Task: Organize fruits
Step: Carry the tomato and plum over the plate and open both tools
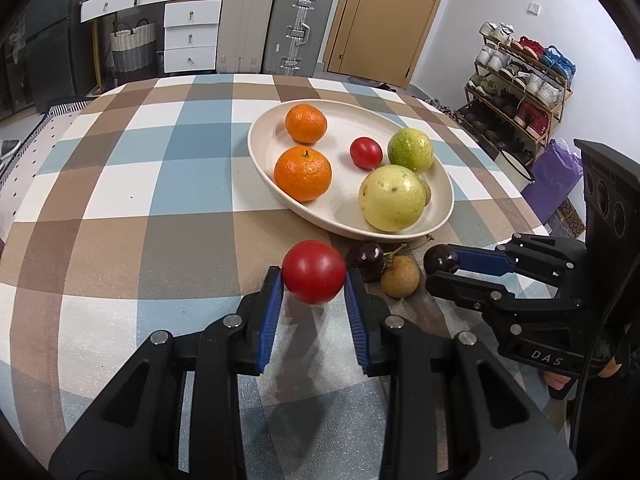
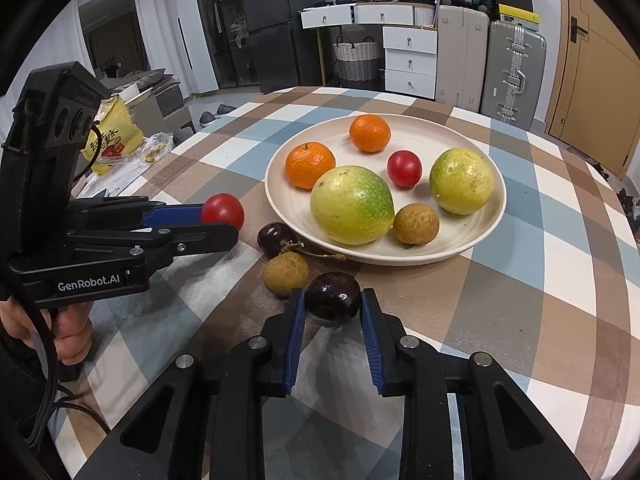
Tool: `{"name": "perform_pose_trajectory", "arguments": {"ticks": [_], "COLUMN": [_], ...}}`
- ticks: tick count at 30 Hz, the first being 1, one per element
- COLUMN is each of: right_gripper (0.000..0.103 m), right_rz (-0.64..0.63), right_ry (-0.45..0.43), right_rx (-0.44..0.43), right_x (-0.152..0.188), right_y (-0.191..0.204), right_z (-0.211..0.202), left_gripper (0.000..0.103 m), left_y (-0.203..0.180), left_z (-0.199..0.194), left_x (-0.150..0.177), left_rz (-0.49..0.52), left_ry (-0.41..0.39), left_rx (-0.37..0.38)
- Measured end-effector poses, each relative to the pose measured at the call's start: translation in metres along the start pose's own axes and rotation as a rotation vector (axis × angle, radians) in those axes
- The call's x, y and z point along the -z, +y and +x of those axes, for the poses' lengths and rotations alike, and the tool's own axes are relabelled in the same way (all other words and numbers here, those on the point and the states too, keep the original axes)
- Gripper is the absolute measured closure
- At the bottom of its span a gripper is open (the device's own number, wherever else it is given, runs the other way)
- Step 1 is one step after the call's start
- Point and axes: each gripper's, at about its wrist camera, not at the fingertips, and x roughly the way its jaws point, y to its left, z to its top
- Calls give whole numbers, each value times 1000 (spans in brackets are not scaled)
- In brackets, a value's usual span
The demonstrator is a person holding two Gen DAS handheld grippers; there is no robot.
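Observation:
My left gripper [image 1: 314,280] is shut on a red tomato [image 1: 314,272], held just in front of the cream plate [image 1: 264,152]; it also shows in the right wrist view [image 2: 223,211]. My right gripper [image 2: 333,300] is shut on a dark cherry [image 2: 333,295], seen from the side in the left wrist view [image 1: 441,260]. Another cherry [image 2: 276,238] and a brown longan [image 2: 286,273] lie on the cloth between the grippers. The plate [image 2: 492,216] holds two oranges [image 2: 310,164], a small tomato [image 2: 404,168], two green-yellow fruits [image 2: 352,204] and a longan [image 2: 416,224].
The table has a checked brown, blue and white cloth [image 1: 120,200]. A shoe rack [image 1: 520,92] stands beyond the table's right edge. Suitcases [image 1: 296,28] and white drawers [image 1: 192,36] stand behind. A yellow bag [image 2: 112,132] lies to the left.

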Motion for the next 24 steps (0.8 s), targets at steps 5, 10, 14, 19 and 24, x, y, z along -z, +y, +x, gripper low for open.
{"name": "perform_pose_trajectory", "arguments": {"ticks": [5,10,14,19,24], "right_gripper": [75,75,75,75,75], "right_rz": [19,37,40,40,36], "right_ry": [-29,-70,-98,-123,-147], "right_rx": [3,-5,-13,-9,-1], "right_x": [-1,-2,-5,-10,-17], "right_y": [-4,-9,-11,-12,-13], "right_z": [-9,-19,-27,-36,-43], "left_gripper": [74,75,75,75,74], "left_y": [0,-3,-4,-4,-6], "left_z": [-8,-15,-19,-20,-23], "left_x": [-2,-6,-10,-18,-26], "left_rz": [0,6,10,14,25], "left_ry": [-19,-39,-51,-64,-81], "left_rx": [-4,-6,-5,-10,-14]}}
